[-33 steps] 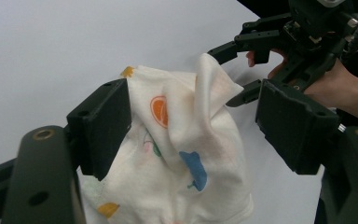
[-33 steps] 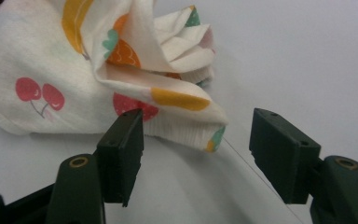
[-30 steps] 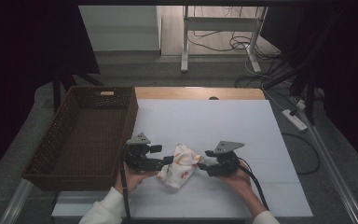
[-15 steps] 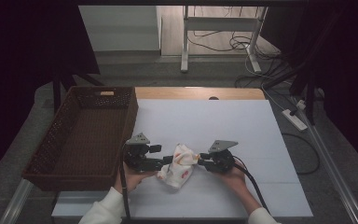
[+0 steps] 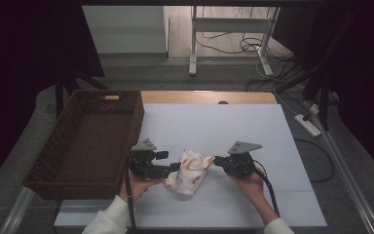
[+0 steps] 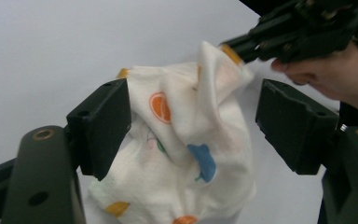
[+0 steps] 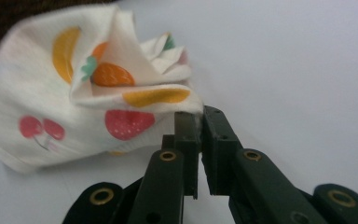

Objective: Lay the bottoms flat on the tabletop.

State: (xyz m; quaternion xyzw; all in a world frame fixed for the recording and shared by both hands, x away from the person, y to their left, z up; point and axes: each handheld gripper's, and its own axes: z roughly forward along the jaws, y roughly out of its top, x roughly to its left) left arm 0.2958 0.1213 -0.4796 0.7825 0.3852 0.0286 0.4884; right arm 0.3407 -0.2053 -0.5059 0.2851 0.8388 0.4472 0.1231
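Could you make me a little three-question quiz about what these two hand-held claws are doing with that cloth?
1. True or false: the right gripper is shut on the white fruit-printed cloth.
2. How do the left gripper's jaws stand: A) wide open around the cloth, B) clamped shut?
3. What stands to the left on the white table?

Key: 1 true. 2 A. 3 the brown woven basket.

counter: white sheet covering it | lying on it: fruit-print cloth near front edge | brown wicker basket sitting at left edge
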